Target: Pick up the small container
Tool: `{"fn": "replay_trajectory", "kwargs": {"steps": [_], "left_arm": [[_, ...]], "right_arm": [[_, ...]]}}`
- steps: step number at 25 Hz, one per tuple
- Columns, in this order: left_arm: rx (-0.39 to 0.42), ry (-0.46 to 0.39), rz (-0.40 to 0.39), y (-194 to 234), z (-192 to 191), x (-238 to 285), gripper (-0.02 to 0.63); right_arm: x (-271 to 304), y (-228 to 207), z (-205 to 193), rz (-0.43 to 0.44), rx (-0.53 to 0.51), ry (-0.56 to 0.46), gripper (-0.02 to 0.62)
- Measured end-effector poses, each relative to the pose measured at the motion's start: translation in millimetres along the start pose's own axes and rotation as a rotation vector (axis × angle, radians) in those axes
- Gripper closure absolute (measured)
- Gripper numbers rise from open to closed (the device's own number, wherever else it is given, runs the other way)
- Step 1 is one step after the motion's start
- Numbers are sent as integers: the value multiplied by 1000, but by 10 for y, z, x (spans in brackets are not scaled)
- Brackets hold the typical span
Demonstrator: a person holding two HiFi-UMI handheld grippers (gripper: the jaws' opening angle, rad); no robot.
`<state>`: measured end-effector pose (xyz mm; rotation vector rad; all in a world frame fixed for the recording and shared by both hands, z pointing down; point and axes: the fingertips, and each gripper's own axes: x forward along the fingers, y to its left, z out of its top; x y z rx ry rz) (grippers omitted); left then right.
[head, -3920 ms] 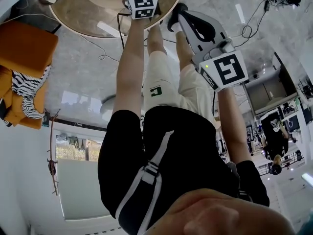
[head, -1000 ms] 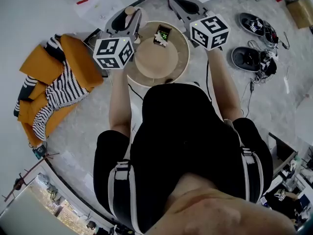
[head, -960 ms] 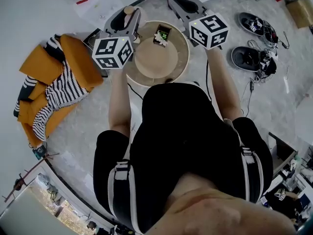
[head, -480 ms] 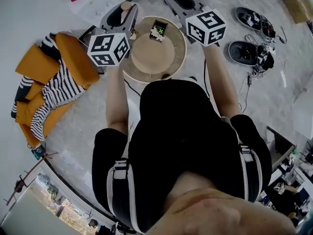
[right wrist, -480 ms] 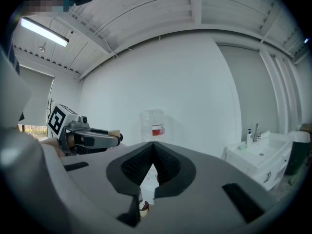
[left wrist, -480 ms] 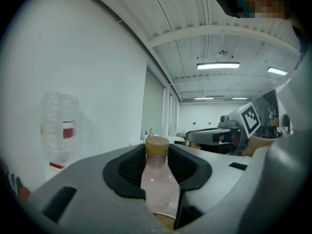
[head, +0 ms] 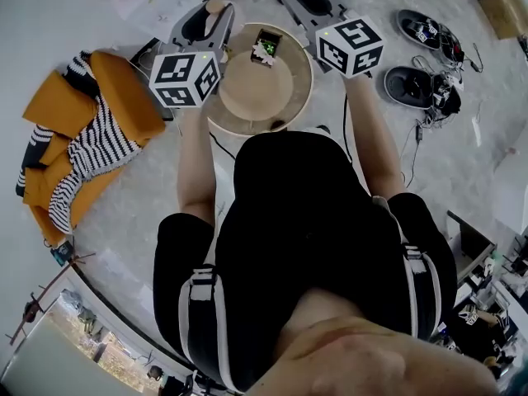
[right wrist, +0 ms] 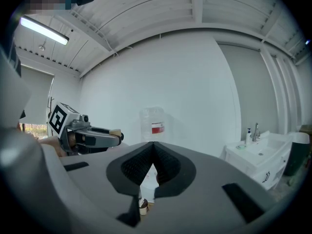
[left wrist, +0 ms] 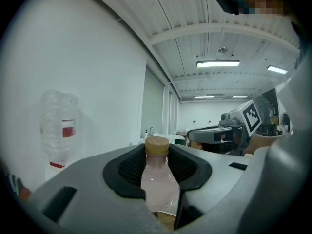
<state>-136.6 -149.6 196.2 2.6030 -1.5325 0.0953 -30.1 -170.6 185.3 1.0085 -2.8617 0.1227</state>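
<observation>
- An orange padded seat (head: 124,97), draped with a black-and-white striped knit (head: 82,151), is seen on the grey floor.
- A round pale-wood table (head: 301,97) with a raised rim is shown beside it.
- The right gripper (right wrist: 153,147) is held with its ribbed black pads pressed together, nothing between them.
- The left gripper (left wrist: 157,152) is clamped on the small container (left wrist: 158,184), a pinkish translucent bottle with a cork-coloured cap, kept upright at the table's far left rim.

Stretches both forearms (head: 195,159) forward; grips a small capped bottle (left wrist: 158,179) in the left hand-held gripper (head: 216,13); holds the right hand-held gripper (right wrist: 152,145) about level, jaws pressed together.
</observation>
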Motion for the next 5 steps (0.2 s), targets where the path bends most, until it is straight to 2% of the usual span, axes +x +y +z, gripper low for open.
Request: {"fn": "replay_trajectory", "kwargs": {"steps": [5], "left_arm": [[3,-5,7,78,-60,54,460]], "right_arm": [[74,-43,-44,4,1,-1,592]]}}
